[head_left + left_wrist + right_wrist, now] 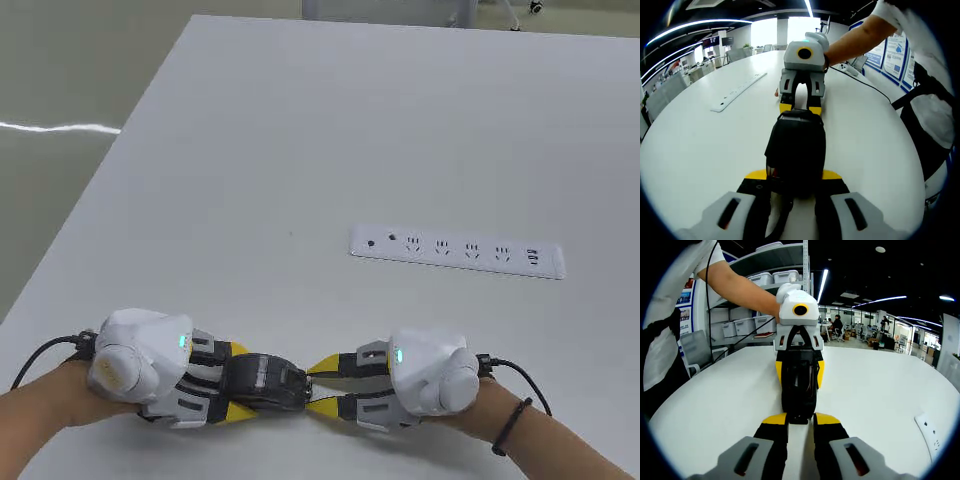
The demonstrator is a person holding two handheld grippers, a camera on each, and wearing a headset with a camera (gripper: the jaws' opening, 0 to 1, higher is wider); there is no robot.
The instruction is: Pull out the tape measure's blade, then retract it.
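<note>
- Currently the black, rounded plastic tape measure (268, 380) lies on the white bench (300, 150) toward its near edge. It sits between the two grippers and well apart from the white power strip (457, 251) further back.
- On the left gripper (240, 380) the fingers (756, 176) are clenched on the two flat sides of the case, their yellow tips pressed against its rear half.
- On the right gripper (318, 385) the yellow-tipped fingers (774, 420) flank the nose of the case, one on each side. I cannot tell whether they are pinching anything or only straddling it.
- No blade shows outside the case, so by my reading the pull-out has not begun.
- Handling, as a judgement:
  - The case looks rigid and compact, probably fairly dense for its size, so a firm squeeze should not harm it.
  - Its smooth curved shell could slip or twist between flat fingers, so the broad flat sides that the left fingers now hold are the sound place to grip.
  - The blade is likely thin, springy metal that resists the pull and snaps back. The place to take it is the small end hook at the nose, which I cannot make out here.
  - The pull calls for a straight line away from the case, and the return for a slow feed, or the blade may kink or whip.
</note>
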